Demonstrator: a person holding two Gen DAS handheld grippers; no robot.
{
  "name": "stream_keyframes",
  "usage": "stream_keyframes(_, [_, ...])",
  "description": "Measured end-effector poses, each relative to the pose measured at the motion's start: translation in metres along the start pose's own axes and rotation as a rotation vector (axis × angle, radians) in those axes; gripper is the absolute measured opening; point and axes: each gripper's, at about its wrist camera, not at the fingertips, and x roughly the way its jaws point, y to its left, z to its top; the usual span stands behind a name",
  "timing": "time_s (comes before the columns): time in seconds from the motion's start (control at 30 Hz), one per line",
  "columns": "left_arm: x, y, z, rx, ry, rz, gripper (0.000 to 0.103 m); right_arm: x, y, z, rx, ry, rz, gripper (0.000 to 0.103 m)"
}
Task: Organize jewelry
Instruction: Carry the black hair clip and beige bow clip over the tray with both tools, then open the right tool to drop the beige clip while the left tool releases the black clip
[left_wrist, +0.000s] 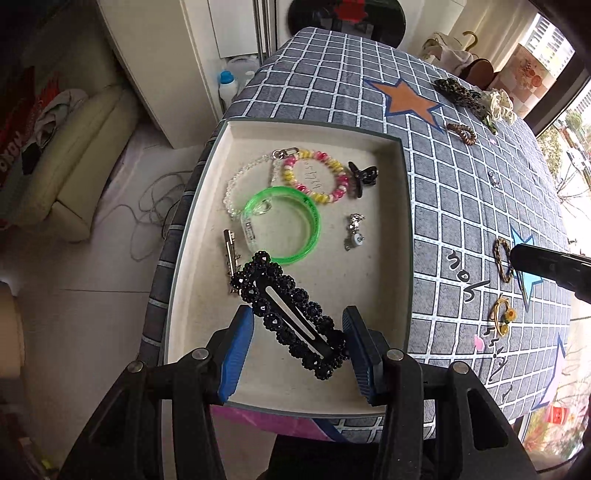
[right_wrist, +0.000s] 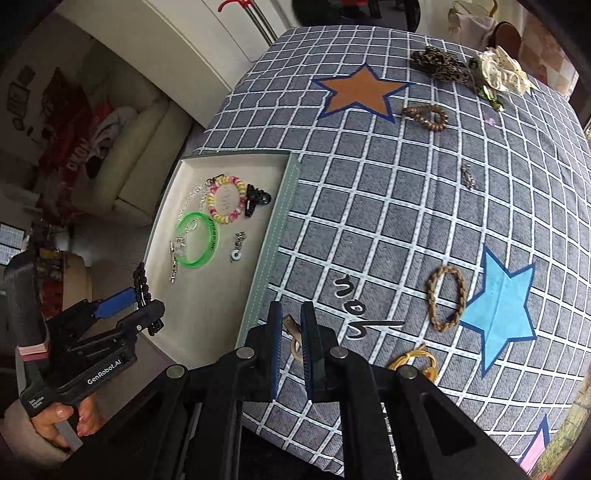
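Tray (left_wrist: 404, 192) on the grid cloth (left_wrist: 461, 184) holds most of the jewelry we can see: a green bangle (left_wrist: 295, 254), a pink-and-yellow coil (left_wrist: 314, 177), a clear bead bracelet (left_wrist: 236, 181), a black claw clip (left_wrist: 364, 177), a small charm (left_wrist: 354, 232) and a silver pin (left_wrist: 231, 254). Our left gripper (left_wrist: 297, 339) sits over the tray's near end with a black beaded clip (left_wrist: 288, 314) lying aslant between its blue pads (left_wrist: 238, 354). The clip's near end touches the right pad; the left pad stands beside the clip's middle, so we take the jaws as closed on it. In the right wrist view the same clip (right_wrist: 142, 286) shows in the left gripper (right_wrist: 138, 301) above the tray's (right_wrist: 275, 236) near left edge.

Our right gripper (right_wrist: 291, 321) is over the cloth (right_wrist: 369, 221) just right of the tray, jaws drawn close together and pinching a small tan piece (right_wrist: 293, 332); what it is we cannot tell.

Loose on the cloth are a braided ring (right_wrist: 445, 297) touching the blue star (right_wrist: 500, 306), a yellow clip (right_wrist: 417, 360) near it, a brown coil (right_wrist: 426, 116), a leopard scrunchie (right_wrist: 437, 66), a cream flower (right_wrist: 502, 72) and a small silver bit (right_wrist: 468, 177).
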Motion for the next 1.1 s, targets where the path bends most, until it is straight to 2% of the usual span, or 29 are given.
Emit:
stream_keyframes(0.23, [0.019,0.031,-0.011,-0.047,0.028,0.02,0.057,0.046,0.058,0.021,-0.068,0.052,0.055,0.011])
stream_keyframes(0.47, [0.043,0.041,-0.011,-0.066,0.044,0.037,0.057,0.097,0.084,0.032,-0.068,0.123,0.064,0.011])
stream_keyframes(0.77, [0.062,0.04,-0.011,-0.054,0.048,0.066,0.057,0.14,0.08,0.035,-0.003,0.19,0.045,0.011])
stream_keyframes(1.1, [0.072,0.032,-0.01,-0.054,0.057,0.085,0.058,0.154,0.055,0.038,0.105,0.233,0.085,0.012])
